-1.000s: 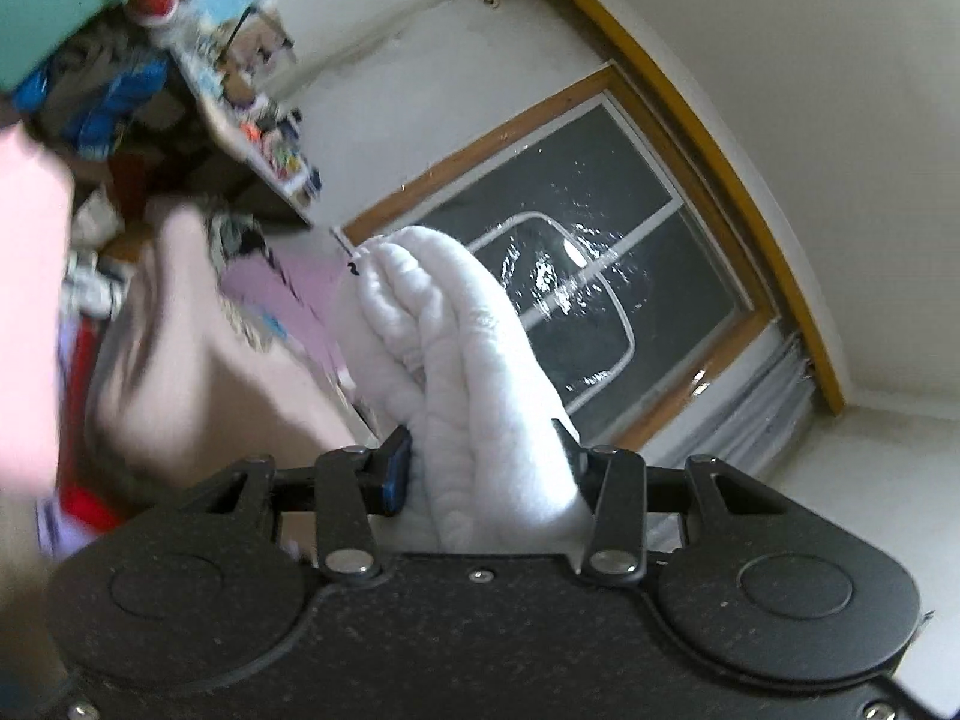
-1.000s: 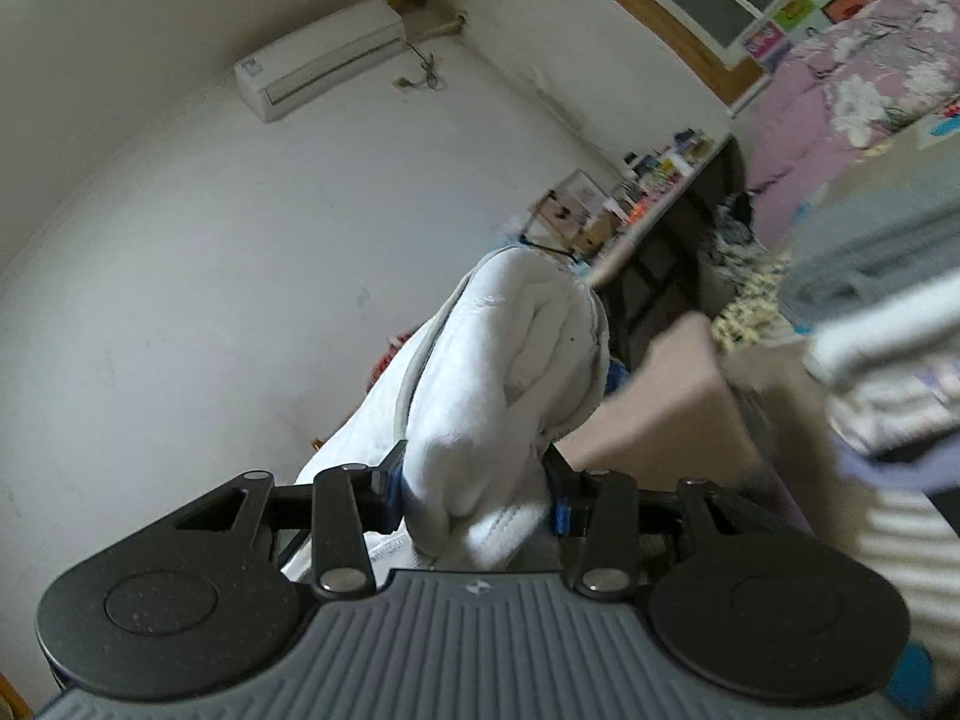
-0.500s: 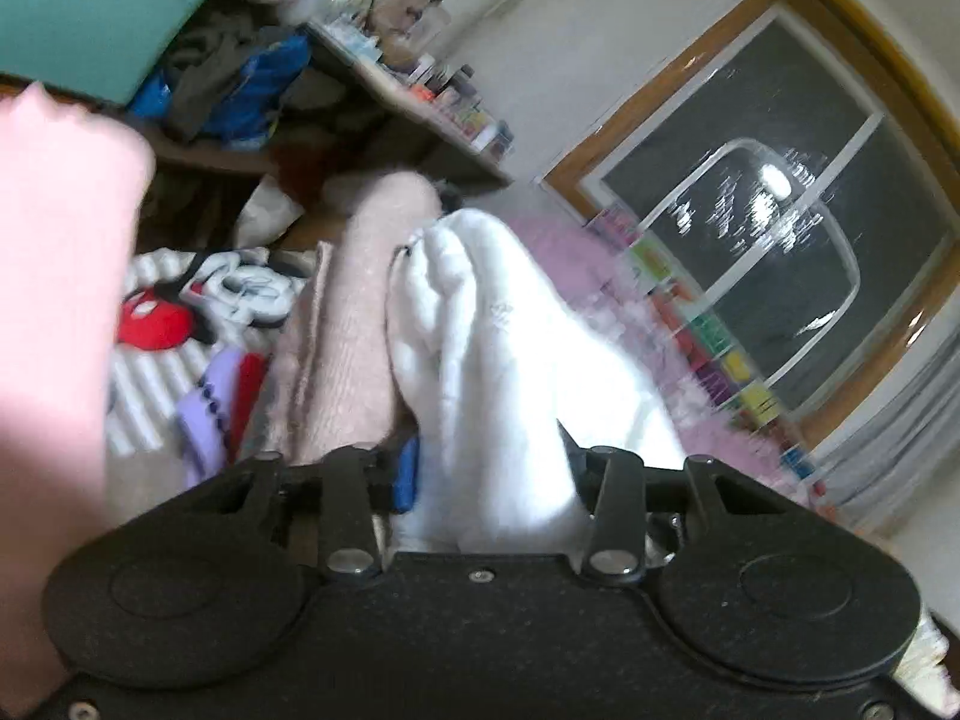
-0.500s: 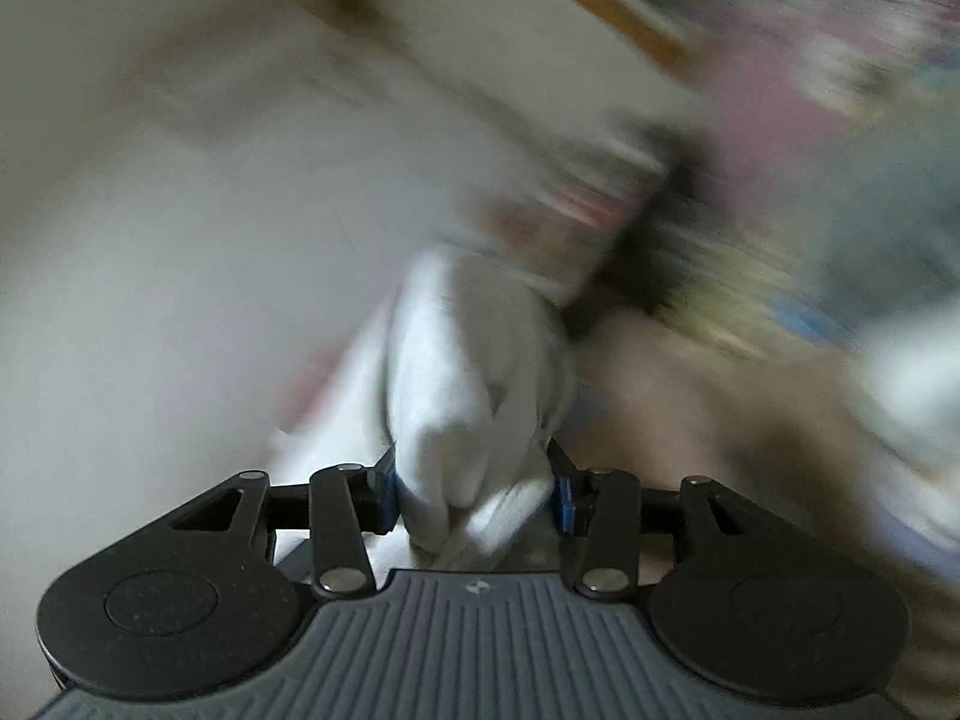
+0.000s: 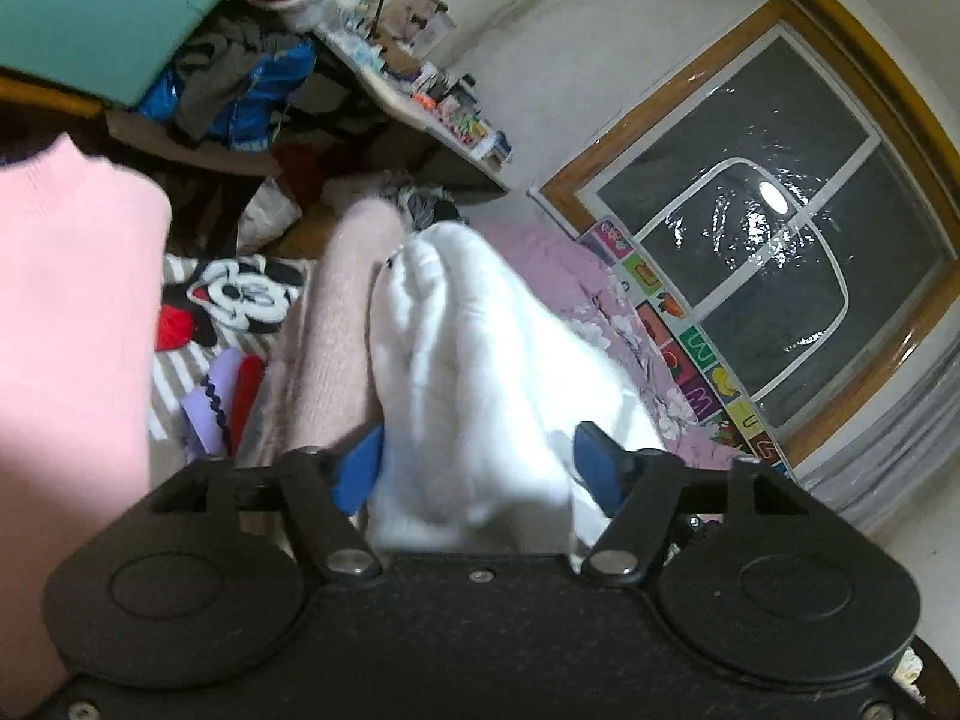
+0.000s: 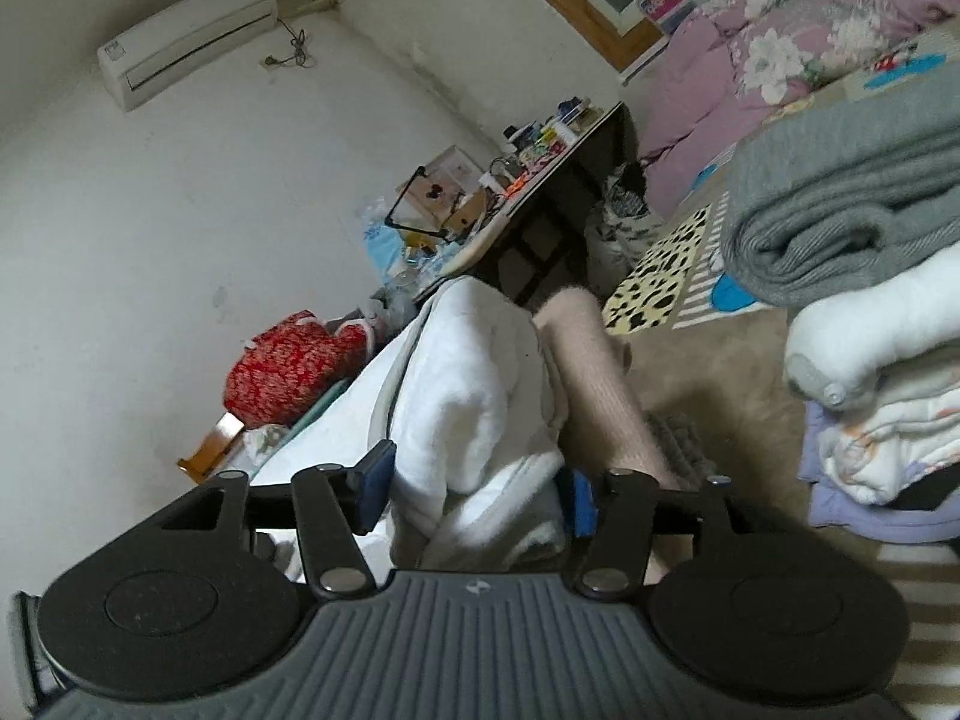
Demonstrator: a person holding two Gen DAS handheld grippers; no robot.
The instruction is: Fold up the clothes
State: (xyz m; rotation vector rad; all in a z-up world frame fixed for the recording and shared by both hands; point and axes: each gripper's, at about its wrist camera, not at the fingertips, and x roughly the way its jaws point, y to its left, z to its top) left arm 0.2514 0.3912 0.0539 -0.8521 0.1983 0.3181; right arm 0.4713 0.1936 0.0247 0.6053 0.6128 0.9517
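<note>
A white fleece garment (image 5: pixel 462 372) is bunched between the fingers of my left gripper (image 5: pixel 477 468), which is shut on it. The same white garment (image 6: pixel 474 402) is also clamped in my right gripper (image 6: pixel 474 489), which is shut on it. A pale pink fuzzy garment (image 5: pixel 336 348) lies just left of the white one in the left wrist view and just right of it in the right wrist view (image 6: pixel 606 390). The lower part of the white garment is hidden behind both gripper bodies.
A stack of folded clothes, grey on top (image 6: pixel 840 204), sits at the right. A pink sweater (image 5: pixel 66 324) fills the left edge. A purple floral quilt (image 6: pixel 798 42), a cluttered shelf (image 5: pixel 420 96), a window (image 5: pixel 762 240) and a patterned sheet (image 5: pixel 240 300) surround the area.
Both grippers tilted down from the wall and window toward the bed, still holding the white garment. The pink fuzzy garment and cartoon sheet came into view.
</note>
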